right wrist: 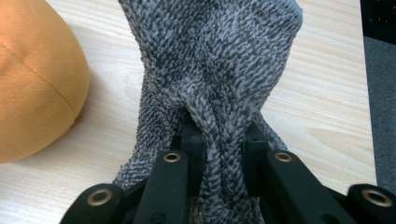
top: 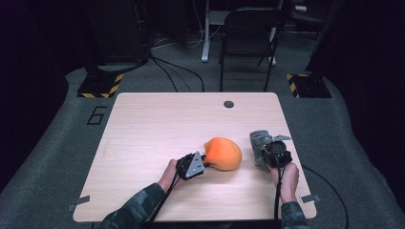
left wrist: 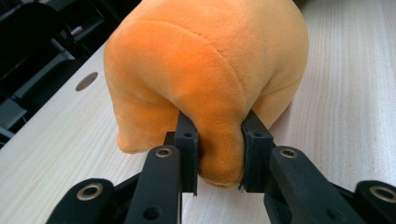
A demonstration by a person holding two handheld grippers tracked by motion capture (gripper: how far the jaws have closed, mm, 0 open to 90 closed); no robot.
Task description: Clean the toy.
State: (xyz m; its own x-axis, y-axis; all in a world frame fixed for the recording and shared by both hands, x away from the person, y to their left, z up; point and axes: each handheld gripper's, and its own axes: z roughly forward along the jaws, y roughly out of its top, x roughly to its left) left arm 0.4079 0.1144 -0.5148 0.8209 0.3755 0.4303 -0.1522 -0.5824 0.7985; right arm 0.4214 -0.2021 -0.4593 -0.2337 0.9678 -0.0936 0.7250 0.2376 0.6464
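An orange plush toy point(top: 223, 153) lies on the wooden table point(top: 157, 124), right of centre near the front. My left gripper point(top: 204, 160) sits at its left side, and in the left gripper view the left gripper point(left wrist: 218, 149) is shut on a fold of the orange plush toy point(left wrist: 205, 70). A grey knitted cloth point(top: 260, 143) stands bunched up to the right of the toy. My right gripper point(top: 265, 153) holds it from the near side. In the right gripper view the right gripper point(right wrist: 222, 154) is shut on a twisted pinch of the grey cloth point(right wrist: 210, 60), with the orange plush toy point(right wrist: 35, 84) at the left.
A round cable hole point(top: 229, 104) sits near the table's far edge. A black chair point(top: 250, 38) stands behind the table on the grey floor. The table's right edge point(top: 293, 157) runs close beside my right hand.
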